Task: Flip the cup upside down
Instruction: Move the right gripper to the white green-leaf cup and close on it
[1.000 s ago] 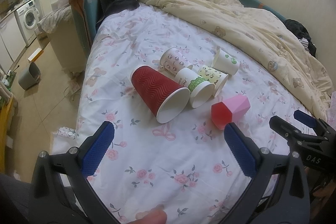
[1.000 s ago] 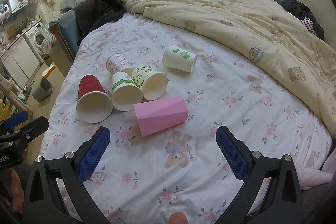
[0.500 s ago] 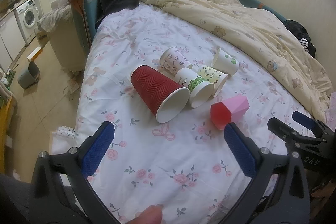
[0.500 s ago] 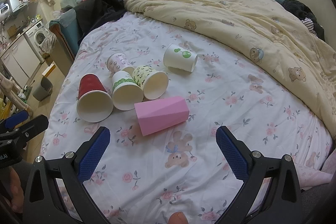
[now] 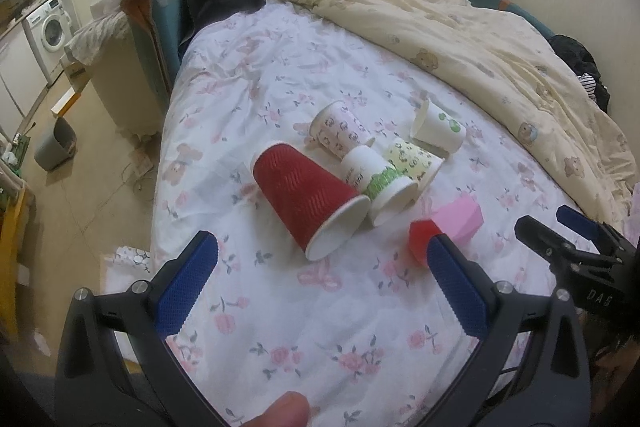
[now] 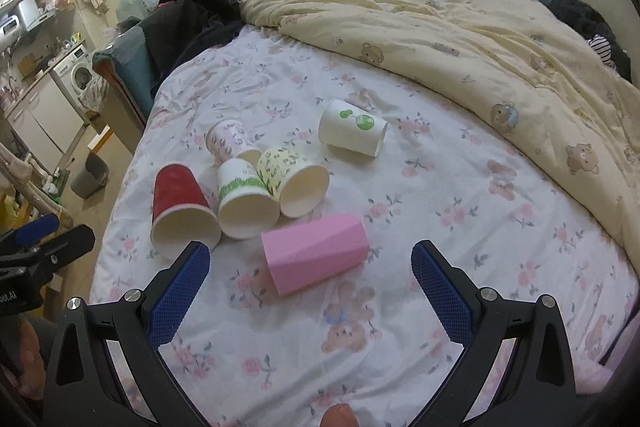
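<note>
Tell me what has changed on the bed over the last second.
Nothing has visibly changed. The left gripper and right gripper hover open as before, holding nothing, and the red cup, pink cup and the four paper cups lie on their sides where they were.

A ribbed red cup (image 6: 178, 201) lay left of a green-banded white cup (image 6: 245, 201); the faceted cup (image 6: 316, 253) was pink, the sheet (image 6: 460, 247) white with pink flowers.
</note>
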`<state>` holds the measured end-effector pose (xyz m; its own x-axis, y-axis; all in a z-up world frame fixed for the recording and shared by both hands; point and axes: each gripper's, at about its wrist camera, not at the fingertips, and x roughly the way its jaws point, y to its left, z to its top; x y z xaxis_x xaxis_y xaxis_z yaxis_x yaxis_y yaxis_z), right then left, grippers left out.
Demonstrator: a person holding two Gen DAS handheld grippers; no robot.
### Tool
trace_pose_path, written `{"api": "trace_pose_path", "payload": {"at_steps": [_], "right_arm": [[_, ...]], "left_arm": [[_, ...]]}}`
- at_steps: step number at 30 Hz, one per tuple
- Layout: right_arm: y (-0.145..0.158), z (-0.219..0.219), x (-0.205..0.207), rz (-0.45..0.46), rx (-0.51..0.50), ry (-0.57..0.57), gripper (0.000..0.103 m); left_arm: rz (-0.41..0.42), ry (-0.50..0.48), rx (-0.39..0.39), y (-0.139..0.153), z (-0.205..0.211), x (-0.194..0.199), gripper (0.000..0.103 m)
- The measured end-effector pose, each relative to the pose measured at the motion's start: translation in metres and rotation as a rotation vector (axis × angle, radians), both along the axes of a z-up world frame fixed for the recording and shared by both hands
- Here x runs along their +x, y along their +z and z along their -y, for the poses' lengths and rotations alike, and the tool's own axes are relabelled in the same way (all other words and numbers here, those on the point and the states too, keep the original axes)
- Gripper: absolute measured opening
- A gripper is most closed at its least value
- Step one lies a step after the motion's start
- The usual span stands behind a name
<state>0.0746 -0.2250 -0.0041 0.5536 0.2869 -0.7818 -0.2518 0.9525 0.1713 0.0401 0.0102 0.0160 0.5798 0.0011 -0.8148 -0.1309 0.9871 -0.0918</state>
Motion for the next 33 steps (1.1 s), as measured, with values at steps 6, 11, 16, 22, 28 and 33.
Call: {"api": "trace_pose_path", "payload": {"at_steps": [6, 11, 16, 22, 28, 33], "right_arm": [[-0.004, -0.009, 0.034, -0.05, 0.019, 0.016, 0.103], [-0.018, -0.018, 0.067, -0.136, 0.053, 0.038, 0.103], [-0.035, -0.022, 0.099, -0.29, 0.125, 0.057, 0.103], [-0.051, -0.038, 0.126, -0.417, 0.163, 0.102, 0.088], [-0.073, -0.076, 0.146, -0.548, 0.183, 0.189, 0.074], [-0.085, -0.113, 0.152, -0.575, 0.068, 0.245, 0.067]], "left_arm": [[-0.042, 0.006, 0.011, -0.003, -0.01, 0.03, 0.103], [-0.093, 0.014, 0.01, -0.014, -0.018, 0.049, 0.103], [-0.195, 0.039, -0.007, -0.037, -0.029, 0.062, 0.103], [-0.251, 0.061, -0.072, -0.048, -0.033, 0.07, 0.103], [-0.289, 0.099, -0.088, -0.054, -0.044, 0.073, 0.103], [-0.289, 0.141, -0.106, -0.051, -0.057, 0.071, 0.103]]}}
